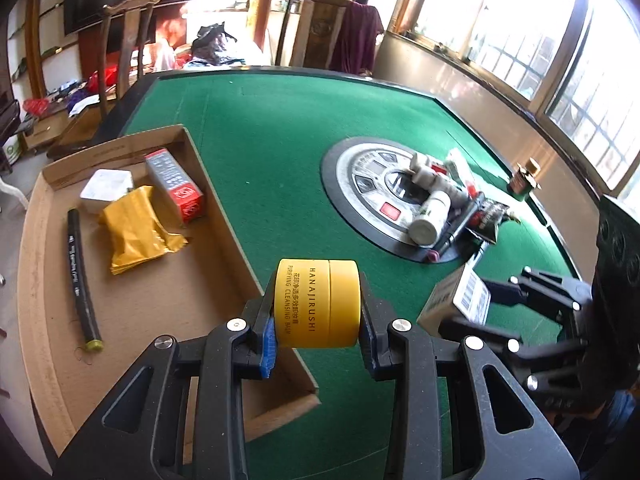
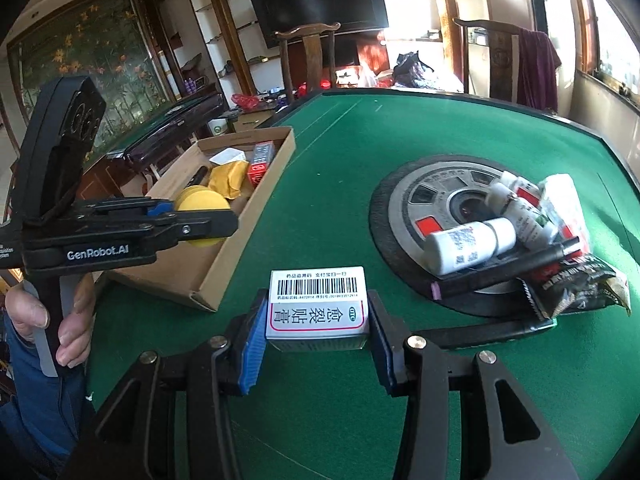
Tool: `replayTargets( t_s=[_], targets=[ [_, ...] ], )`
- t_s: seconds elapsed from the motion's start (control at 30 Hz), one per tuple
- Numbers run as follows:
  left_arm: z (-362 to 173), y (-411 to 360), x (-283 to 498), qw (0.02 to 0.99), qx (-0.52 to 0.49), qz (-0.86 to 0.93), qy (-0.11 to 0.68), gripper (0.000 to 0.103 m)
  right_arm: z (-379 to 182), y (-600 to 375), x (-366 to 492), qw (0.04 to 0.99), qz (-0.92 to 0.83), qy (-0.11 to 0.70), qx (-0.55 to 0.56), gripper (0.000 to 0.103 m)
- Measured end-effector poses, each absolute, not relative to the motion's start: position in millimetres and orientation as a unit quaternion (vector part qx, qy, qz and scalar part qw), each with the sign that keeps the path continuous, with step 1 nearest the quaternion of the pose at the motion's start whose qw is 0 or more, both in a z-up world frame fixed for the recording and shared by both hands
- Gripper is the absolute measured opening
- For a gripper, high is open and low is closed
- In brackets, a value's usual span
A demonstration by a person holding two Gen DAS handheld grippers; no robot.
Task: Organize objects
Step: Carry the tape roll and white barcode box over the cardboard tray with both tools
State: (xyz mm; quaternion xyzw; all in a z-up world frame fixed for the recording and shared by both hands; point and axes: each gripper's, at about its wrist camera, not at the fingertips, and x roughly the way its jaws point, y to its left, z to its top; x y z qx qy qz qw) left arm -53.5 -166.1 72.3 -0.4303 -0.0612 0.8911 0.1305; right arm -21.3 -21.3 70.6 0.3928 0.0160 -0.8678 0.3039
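A green felt table (image 1: 280,128) fills a sunlit room with wooden chairs and windows behind it. Nearest the left wrist camera, the left gripper (image 1: 318,320) is clenched on a yellow jar (image 1: 318,304), its blue pads pressing the jar's flat ends so that the jar lies on its side, held in the air above the near right corner of a cardboard tray (image 1: 224,208); from the right wrist view the same jar (image 2: 204,204) hangs over the tray's (image 2: 240,248) near end. The right gripper (image 2: 318,320) grips a small white box (image 2: 318,304) with a barcode label and red-framed Chinese characters, held over the felt just right of the tray; the left camera shows this box (image 1: 456,300) beside the jar, apart from it. Inside the tray, going from near to far, lie a black pen (image 1: 82,276) along the left wall, a yellow packet (image 1: 136,232) in the middle, a white square box (image 1: 106,190) behind the packet and touching it, and a red and grey carton (image 1: 176,186) lying along the right wall. Farther out on the table, a round black and silver centre panel (image 1: 360,184) bears a loose heap: white bottles (image 1: 430,216), a black pen (image 2: 520,268) and a dark snack bag (image 2: 576,288) on its right edge. Beyond the heap, near the table's far right rim, stands a small dark bottle (image 1: 524,178).
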Motion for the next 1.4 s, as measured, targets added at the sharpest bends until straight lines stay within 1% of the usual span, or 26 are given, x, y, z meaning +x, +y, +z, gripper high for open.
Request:
replayTargets(
  t_s=[0.33, 0.63, 1.0, 1.4],
  targets=[
    [75, -241, -59, 0.056, -0.420, 0.897, -0.125, 0.032, 94, -97, -6, 0.356, -0.857, 0.059, 0.367, 0.046],
    [68, -304, -57, -0.003, -0.421, 0.889, -0.178, 0.032, 92, -152, -6, 0.386, -0.839, 0.078, 0.376, 0.046],
    [61, -338, -54, -0.047, -0.427, 0.882, -0.192, 0.032, 74, -194, -22, 0.394, -0.823, 0.091, 0.399, 0.046],
    [44, -342, -62, -0.076, -0.456, 0.868, -0.182, 0.033, 48, -223, -36, 0.390, -0.812, 0.117, 0.418, 0.046]
  ],
)
